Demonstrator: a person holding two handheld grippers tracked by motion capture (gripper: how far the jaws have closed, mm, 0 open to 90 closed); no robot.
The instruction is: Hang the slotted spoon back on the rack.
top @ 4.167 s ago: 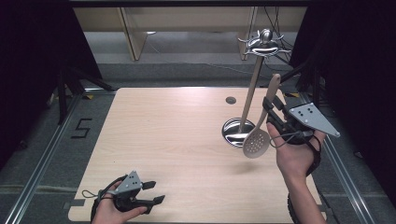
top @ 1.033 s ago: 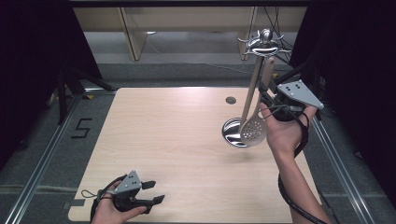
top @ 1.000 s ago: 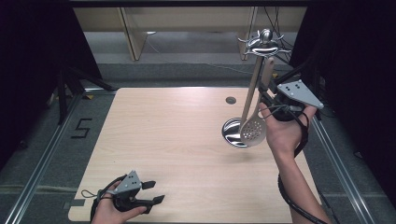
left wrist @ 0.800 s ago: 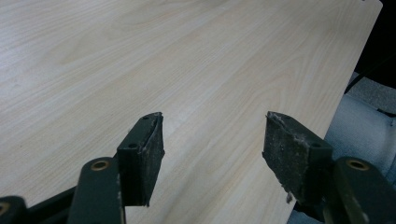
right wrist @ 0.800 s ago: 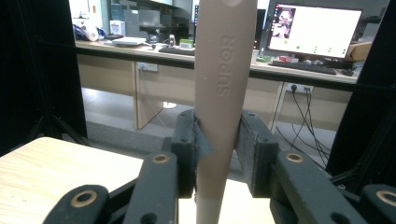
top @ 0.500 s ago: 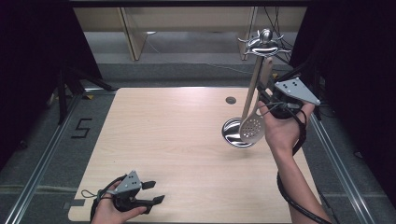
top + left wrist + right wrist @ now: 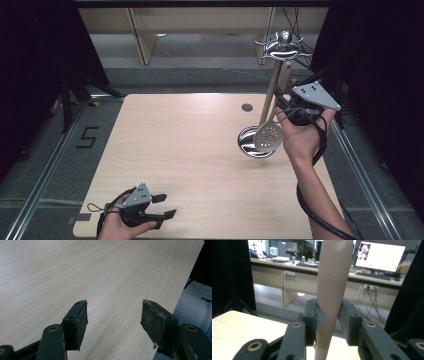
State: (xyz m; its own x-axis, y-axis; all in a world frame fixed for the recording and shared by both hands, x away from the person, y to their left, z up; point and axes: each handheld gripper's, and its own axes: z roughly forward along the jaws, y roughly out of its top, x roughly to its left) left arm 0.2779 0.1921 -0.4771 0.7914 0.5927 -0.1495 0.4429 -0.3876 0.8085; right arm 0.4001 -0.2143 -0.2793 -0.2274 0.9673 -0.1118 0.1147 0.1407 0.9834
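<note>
Left gripper [image 7: 150,207] low, jaws apart — right gripper [image 7: 286,102] raised, jaws clamped.

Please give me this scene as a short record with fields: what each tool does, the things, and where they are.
right tool: shut on the slotted spoon handle, raised beside the stand
slotted spoon: beige, held nearly upright, perforated bowl down, over the stand base
utensil stand: metal pole with hooks on top, round shiny base at the table's right side
left tool: open, holds nothing, low at the near left of the table
table: light wood

I work in an office-like lab: black curtains [image 7: 35,75] at my nine and three o'clock, lit monitors [image 7: 382,256] at twelve.
</note>
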